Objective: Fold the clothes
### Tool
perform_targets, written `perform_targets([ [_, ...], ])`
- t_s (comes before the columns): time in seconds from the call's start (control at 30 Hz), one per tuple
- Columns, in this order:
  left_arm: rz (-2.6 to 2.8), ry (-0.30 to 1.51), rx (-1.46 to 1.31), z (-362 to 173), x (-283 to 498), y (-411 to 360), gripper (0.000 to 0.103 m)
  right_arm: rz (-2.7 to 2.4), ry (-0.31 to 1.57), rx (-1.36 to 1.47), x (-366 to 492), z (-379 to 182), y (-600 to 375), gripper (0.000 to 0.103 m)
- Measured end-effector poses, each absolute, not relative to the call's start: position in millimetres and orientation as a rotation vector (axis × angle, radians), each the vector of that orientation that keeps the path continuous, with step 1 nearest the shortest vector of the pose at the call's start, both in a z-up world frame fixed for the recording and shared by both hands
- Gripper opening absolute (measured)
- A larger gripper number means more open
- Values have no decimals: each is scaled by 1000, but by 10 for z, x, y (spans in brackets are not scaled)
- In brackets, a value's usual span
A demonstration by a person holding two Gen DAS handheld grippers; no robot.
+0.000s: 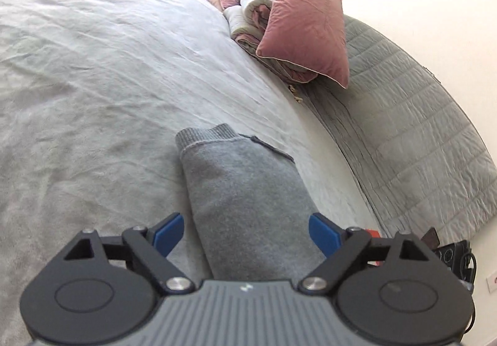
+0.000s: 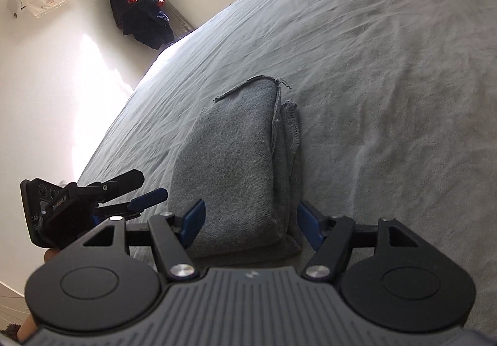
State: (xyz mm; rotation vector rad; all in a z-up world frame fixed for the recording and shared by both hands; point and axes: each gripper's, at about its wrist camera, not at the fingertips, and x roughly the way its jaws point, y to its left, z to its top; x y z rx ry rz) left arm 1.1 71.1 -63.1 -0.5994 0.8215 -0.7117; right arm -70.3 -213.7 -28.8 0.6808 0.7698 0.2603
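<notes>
1. We see the grey garment (image 2: 236, 165) lying folded into a narrow bundle on the grey bedsheet (image 2: 388, 72), with its ribbed cuff end (image 1: 203, 136) pointing away from us in the left wrist view. The stack of layers looks loose along one long edge, where a frayed hem (image 2: 290, 122) shows.

2. Our main worry is that bundle coming apart. If we close on only the top layer, we judge the layers beneath would slide out and the fold would open.

3. A second risk is the sheet: the blue pads sit low and close to it, so closing could pinch bedding along with the garment and drag wrinkles into the fold.

4. The right gripper (image 2: 251, 221) points down along the bundle, with its jaws moderately wide on either side of the near end. The cloth is between them, but the pads do not seem to press on it.

5. The left gripper (image 1: 247, 232) also tilts downward over the garment, with jaws spread wide and nothing clamped. From the right wrist view we see it (image 2: 143, 190) beside the bundle, at its left.

6. With 2 grippers so near each other, we judge a collision possible if both close in on 1 end.
</notes>
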Motion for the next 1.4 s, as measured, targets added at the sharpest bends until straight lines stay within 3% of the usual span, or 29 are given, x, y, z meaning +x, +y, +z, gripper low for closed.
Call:
perform_targets([
  [0.27,-663,772,-660,-904,14,570,82,235,752,989,-535,-603,-2372,68],
  [0.43,-651,708,-631,-922,-47,483,81,265,708,1011,-553,-582,-2372,63],
  [0.57,-619,680,-601,-938,-43,371,68,246,665,964,-611,-536,-2266,51],
  [0.7,-588,667,-602,-927,-45,321,53,233,631,944,-613,-534,-2174,47],
  [0.9,-573,665,-637,-805,-126,249,39,255,588,978,-598,-520,-2188,42],
  [1.17,-547,620,-649,-479,-486,251,39,313,578,1009,-477,-290,-2233,40],
  [1.33,-495,681,-592,-591,-507,264,50,254,637,880,-303,-364,-2129,41],
  [1.4,-479,659,-605,-642,-471,347,59,222,645,848,-289,-447,-2102,45],
])
